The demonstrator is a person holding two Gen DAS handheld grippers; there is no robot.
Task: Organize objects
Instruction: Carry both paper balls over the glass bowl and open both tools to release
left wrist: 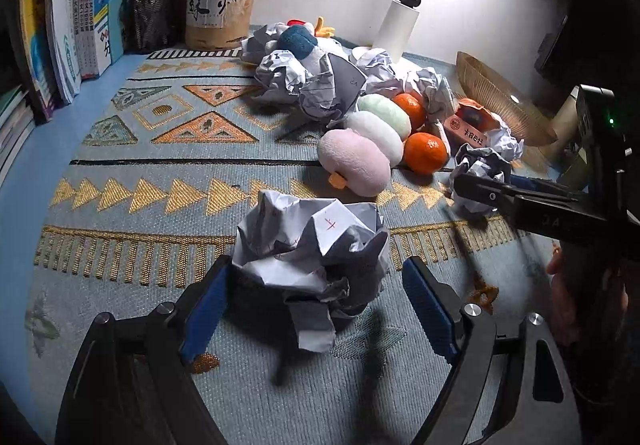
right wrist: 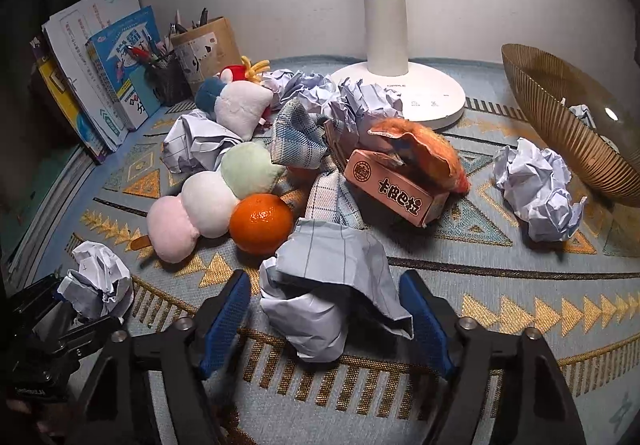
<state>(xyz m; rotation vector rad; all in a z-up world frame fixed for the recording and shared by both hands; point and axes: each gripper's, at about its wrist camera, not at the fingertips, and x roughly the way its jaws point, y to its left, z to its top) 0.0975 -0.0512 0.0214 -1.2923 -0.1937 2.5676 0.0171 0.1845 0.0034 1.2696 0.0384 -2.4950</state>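
Note:
My left gripper (left wrist: 316, 297) is open around a crumpled paper ball (left wrist: 312, 245) with red marks that rests on the patterned mat; the blue pads stand apart on either side. My right gripper (right wrist: 326, 309) is open around another crumpled lined paper ball (right wrist: 328, 285). In the left wrist view the right gripper (left wrist: 480, 193) shows at the right by that ball (left wrist: 478, 169). In the right wrist view the left gripper (right wrist: 60, 317) and its ball (right wrist: 98, 279) show at the lower left. A further paper ball (right wrist: 536, 189) lies near a brown ribbed bowl (right wrist: 560, 117).
A pile holds a three-ball plush skewer (right wrist: 208, 201), tangerines (right wrist: 262, 223), an orange box (right wrist: 394, 191), a plaid cloth (right wrist: 300, 137) and more paper balls (right wrist: 372, 101). A white lamp base (right wrist: 424, 93) stands behind. Books (left wrist: 72, 13) and pen holders (left wrist: 220, 5) line the back left.

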